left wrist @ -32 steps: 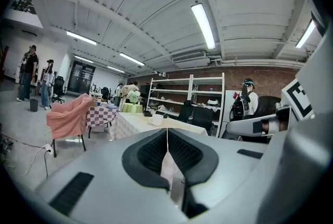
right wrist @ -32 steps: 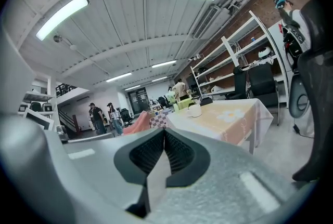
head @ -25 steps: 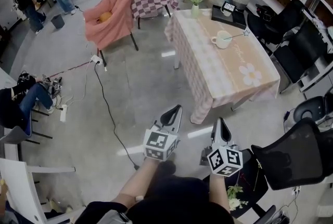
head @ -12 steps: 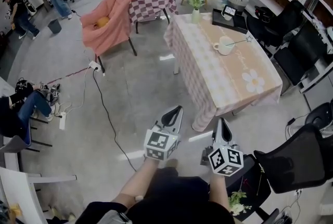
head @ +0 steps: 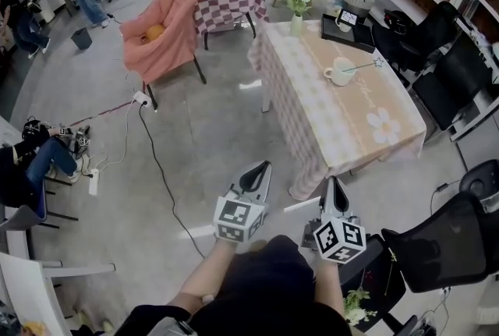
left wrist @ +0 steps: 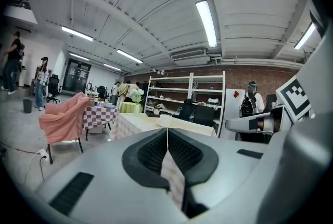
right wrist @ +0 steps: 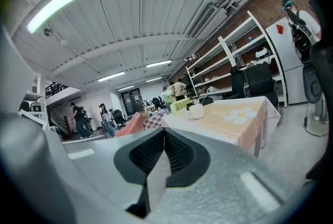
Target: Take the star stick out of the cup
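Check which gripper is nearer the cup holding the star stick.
Right, by a little. The right gripper points almost straight at the cup, short of the table; the left gripper is offset further left. Both are far off.

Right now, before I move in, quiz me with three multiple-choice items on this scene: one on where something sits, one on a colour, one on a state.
1. Where is the star stick?
A) on the floor
B) leaning in the cup on the table
C) on a shelf

2. What colour is the cup?
A) red
B) black
C) white

3. How do the left claw and the right claw stand?
A) both shut, empty
B) both wide open
C) left shut on the cup

Answers:
1 B: the head view shows its handle in the cup and its star out past the rim.
2 C: it reads white against the peach cloth.
3 A: each gripper view shows the pads together with nothing between them.
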`<state>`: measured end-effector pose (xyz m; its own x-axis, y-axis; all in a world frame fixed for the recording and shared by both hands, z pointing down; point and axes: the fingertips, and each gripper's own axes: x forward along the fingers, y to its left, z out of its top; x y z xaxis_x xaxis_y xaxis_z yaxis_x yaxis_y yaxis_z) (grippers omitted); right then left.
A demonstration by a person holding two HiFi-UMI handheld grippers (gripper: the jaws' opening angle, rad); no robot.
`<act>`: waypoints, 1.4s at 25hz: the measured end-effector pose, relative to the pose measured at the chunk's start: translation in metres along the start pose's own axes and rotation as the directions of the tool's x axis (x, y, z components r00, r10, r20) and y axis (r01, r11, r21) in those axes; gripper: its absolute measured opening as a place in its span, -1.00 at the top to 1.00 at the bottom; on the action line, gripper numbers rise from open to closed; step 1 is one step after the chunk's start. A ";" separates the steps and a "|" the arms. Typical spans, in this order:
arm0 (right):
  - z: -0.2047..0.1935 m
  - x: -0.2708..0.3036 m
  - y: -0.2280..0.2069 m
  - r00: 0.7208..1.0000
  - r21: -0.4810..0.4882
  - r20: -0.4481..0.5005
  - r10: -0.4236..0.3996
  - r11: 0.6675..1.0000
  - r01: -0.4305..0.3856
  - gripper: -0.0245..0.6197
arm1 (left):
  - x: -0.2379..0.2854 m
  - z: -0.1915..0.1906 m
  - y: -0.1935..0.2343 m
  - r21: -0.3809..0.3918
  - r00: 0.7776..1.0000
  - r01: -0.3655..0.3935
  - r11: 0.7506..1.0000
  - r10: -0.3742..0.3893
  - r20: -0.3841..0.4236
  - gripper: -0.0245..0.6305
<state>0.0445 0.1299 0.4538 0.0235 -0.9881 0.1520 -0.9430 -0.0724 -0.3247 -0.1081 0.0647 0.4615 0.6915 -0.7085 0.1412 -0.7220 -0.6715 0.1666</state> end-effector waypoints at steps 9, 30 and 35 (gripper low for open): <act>-0.006 -0.002 0.001 1.000 -0.001 -0.019 -0.004 1.000 0.004 0.92 | -0.010 -0.009 0.004 -0.018 1.000 -0.017 1.000 0.017 -0.017 0.89; 0.003 0.098 0.027 0.995 0.011 -0.030 0.096 0.995 -0.095 0.92 | 0.049 0.010 0.062 0.001 0.998 -0.055 0.998 0.055 -0.015 0.89; 0.011 0.136 0.036 0.993 0.008 -0.029 0.118 0.993 -0.118 0.92 | 0.071 0.021 0.086 0.010 0.997 -0.073 0.997 0.073 -0.012 0.89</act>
<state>0.0170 -0.0087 0.4528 -0.0979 -0.9854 0.1395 -0.9367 0.0438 -0.3474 -0.1216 -0.0484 0.4655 0.6374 -0.7528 0.1642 -0.7705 -0.6204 0.1463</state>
